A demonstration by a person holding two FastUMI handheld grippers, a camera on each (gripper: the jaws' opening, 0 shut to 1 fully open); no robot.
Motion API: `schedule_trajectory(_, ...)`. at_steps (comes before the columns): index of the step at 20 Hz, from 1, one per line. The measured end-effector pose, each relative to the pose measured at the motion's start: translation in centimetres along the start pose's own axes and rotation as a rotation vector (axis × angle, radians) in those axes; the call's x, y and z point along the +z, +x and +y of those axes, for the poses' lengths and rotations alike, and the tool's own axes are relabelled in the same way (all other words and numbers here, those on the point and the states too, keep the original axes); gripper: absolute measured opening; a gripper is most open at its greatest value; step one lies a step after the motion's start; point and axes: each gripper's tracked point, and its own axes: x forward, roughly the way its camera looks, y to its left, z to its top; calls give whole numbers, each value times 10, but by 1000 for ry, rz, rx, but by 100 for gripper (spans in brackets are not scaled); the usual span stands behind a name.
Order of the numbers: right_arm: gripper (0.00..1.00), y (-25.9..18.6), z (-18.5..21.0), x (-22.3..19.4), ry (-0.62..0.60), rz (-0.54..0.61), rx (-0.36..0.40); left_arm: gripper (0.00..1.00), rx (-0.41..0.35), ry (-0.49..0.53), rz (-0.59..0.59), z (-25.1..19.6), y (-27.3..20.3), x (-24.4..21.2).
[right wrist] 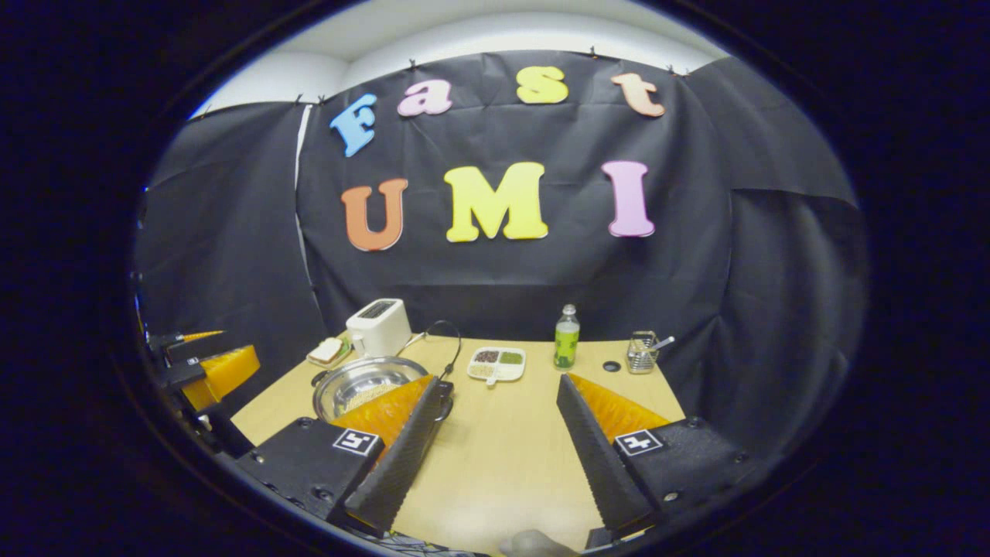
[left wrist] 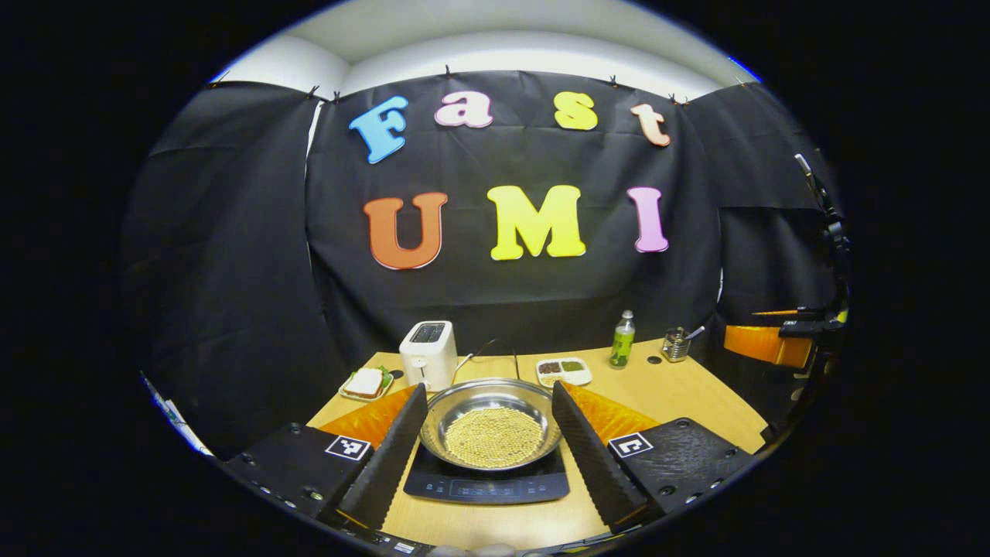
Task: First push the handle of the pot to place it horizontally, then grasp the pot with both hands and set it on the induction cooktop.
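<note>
The pot [left wrist: 491, 422], a shallow metal vessel holding pale round grains, is seen seated on the induction cooktop [left wrist: 486, 486] near the front edge of the worktop [left wrist: 681, 394]. In the right gripper view the pot [right wrist: 362, 383] lies at the left, partly hidden behind that gripper's own left finger, with a dark handle [right wrist: 445, 406] visible just past the fingertip. The handle's exact orientation cannot be made out.

The left gripper [left wrist: 489, 418] is spread wide, its fingers flanking the pot on either side without visible contact; nothing is gripped. The right gripper [right wrist: 499, 402] is likewise released and empty, held over bare worktop to the right of the pot.

By judgement, the placing step appears complete or very nearly so, since the pot rests on the cooktop and both grippers are free. What remains would be a clean withdrawal: the left gripper should be drawn back without brushing the rim, lest the pot be shifted off the cooktop.

Farther back on the worktop are noted a toaster [left wrist: 428, 354], a sandwich on a plate [left wrist: 366, 383], a divided dish [left wrist: 564, 370], a green bottle [left wrist: 622, 340] and a wire caddy [left wrist: 675, 345].
</note>
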Motion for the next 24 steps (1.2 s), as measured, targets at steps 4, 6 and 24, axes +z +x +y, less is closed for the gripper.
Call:
schedule_trajectory(4,99,-74,-54,25,25,-89,-22,96,-14,-22,-86,-55,-49,33)
schedule_trajectory(6,96,-109,-80,33,6,-136,-42,96,-14,-18,-118,-75,-72,48)
schedule_trajectory(24,96,-230,-166,48,-35,-277,-122,95,50,-9,-240,-139,-157,84)
